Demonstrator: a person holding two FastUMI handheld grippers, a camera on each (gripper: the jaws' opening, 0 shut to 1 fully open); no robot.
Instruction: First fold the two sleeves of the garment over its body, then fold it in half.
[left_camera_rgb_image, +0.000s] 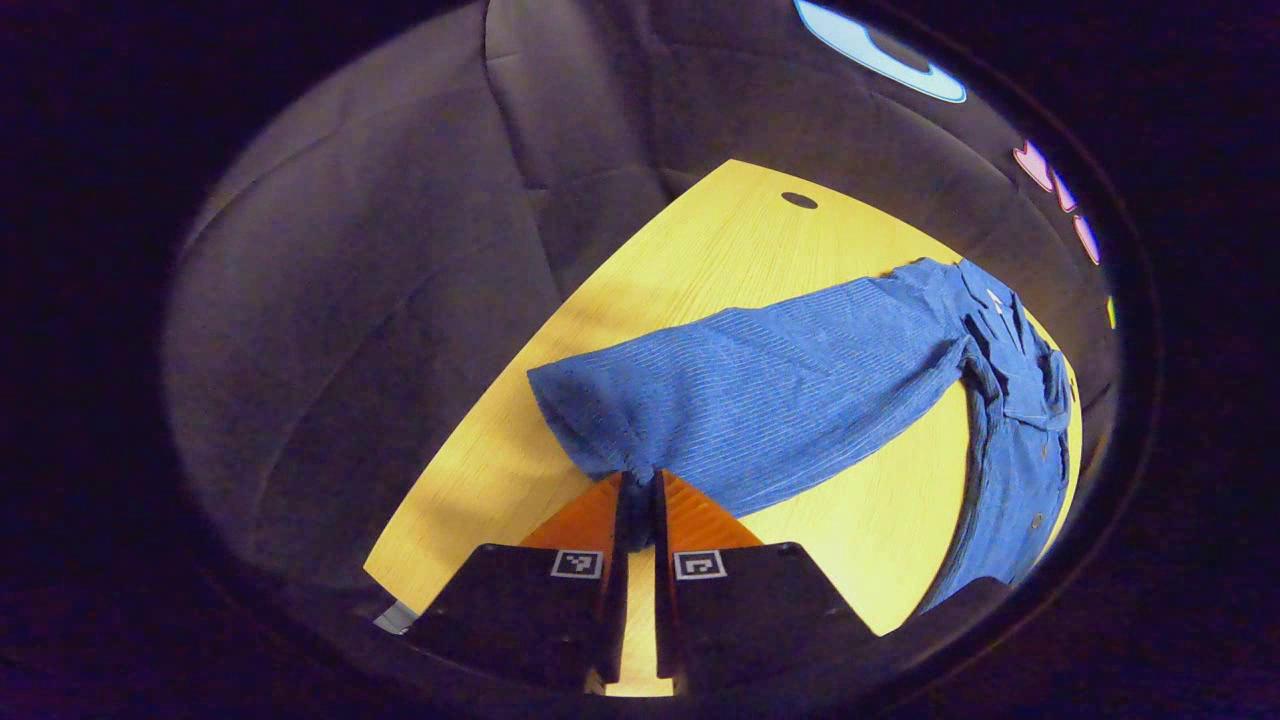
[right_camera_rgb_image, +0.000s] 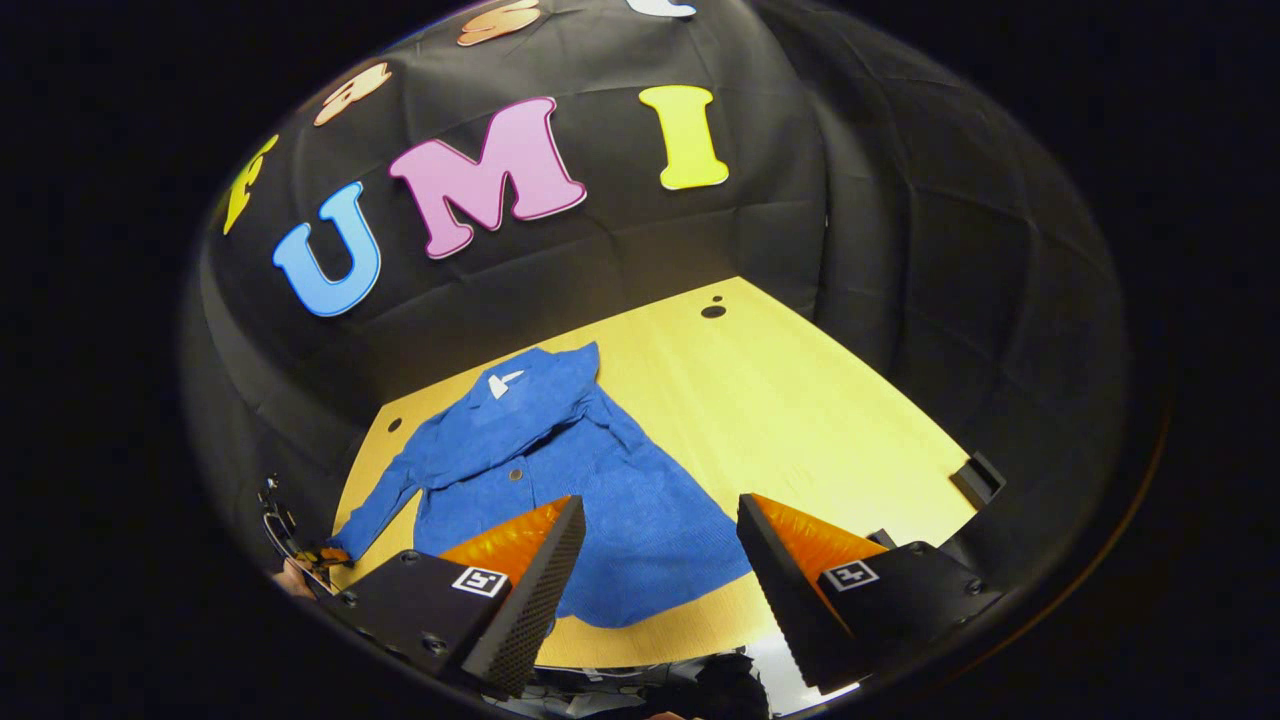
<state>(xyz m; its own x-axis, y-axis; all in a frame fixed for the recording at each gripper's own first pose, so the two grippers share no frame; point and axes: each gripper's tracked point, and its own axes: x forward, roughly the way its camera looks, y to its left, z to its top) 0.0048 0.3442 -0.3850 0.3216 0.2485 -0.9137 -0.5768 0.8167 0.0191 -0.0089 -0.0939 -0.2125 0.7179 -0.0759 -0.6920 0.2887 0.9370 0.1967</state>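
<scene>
Left gripper view — left gripper (left_camera_rgb_image: 640, 480) pinches sleeve cuff (left_camera_rgb_image: 600, 420); right gripper (right_camera_rgb_image: 660, 520) seemingly spread.

This is a staged recording booth, a lab-like setup and not a lived-in room. Black cloth (right_camera_rgb_image: 900, 250) hangs as the wall on every side, creased and draped, closing in the space around a single table (right_camera_rgb_image: 800, 400). The table is a plain pale wood desk top with round cable holes (right_camera_rgb_image: 713, 311) near its far edge, as on office furniture, and a small black block (right_camera_rgb_image: 978, 478) sits at one edge. A blue shirt (right_camera_rgb_image: 560, 470) lies spread on it as the only household item. Light falls on the table top while the surrounding cloth stays dark.
</scene>
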